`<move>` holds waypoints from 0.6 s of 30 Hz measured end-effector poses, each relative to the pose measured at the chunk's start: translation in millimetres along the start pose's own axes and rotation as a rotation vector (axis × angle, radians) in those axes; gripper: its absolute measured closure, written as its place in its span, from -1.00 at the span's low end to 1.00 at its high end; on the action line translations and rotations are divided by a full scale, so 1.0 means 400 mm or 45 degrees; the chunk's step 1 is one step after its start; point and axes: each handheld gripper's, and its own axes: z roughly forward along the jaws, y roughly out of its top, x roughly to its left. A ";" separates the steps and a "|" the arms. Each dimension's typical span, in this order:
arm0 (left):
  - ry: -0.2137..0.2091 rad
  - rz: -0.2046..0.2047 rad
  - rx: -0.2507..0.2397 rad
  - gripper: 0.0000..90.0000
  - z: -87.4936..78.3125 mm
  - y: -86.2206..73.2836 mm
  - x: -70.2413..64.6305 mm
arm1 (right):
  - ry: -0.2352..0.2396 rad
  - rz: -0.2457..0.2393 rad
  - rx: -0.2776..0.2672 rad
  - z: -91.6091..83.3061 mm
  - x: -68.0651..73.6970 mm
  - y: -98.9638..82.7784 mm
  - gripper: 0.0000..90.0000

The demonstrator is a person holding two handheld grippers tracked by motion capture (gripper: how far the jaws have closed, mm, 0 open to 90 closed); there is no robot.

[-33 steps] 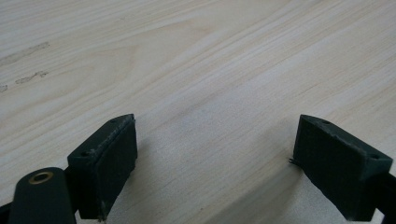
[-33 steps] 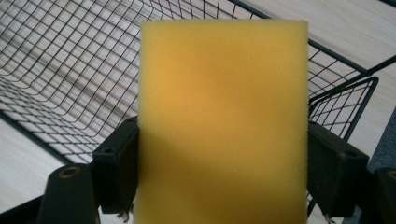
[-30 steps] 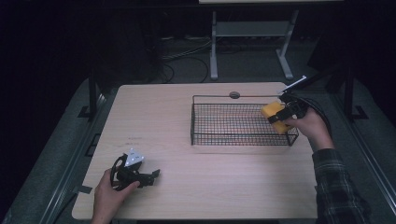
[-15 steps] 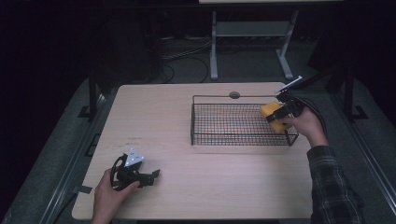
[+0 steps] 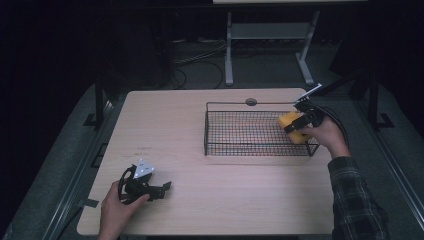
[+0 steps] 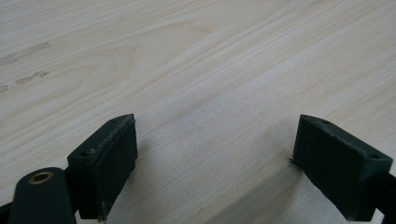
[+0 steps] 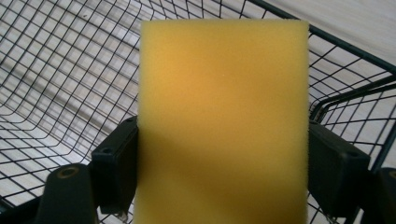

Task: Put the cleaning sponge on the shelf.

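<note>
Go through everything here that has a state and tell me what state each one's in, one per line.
Sponge: yellow, clamped between the right gripper's jaws, held over the basket's right end.
Basket: black wire, upright on the table, nothing lying in it.
Right gripper: shut on the sponge.
Left gripper: open, nothing between its jaws, low over bare table.

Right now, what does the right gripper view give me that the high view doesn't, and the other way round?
Right gripper view: both black fingers pressed against the sides of the yellow sponge, and the mesh close up. High view: the whole wooden table, the left gripper open and resting near the front left corner, and the person's forearms. Both: the sponge held at the wire basket, at its right end.
</note>
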 end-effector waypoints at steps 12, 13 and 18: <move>0.000 0.000 0.000 -0.72 0.000 0.000 0.000 | 0.008 -0.012 0.006 0.000 0.003 -0.002 -0.59; 0.000 0.000 0.000 -0.72 0.000 0.000 0.000 | 0.009 -0.013 0.003 -0.001 0.004 -0.002 -0.59; 0.000 0.000 0.000 -0.72 0.000 0.000 0.000 | 0.005 -0.015 -0.033 -0.022 0.015 -0.009 -0.59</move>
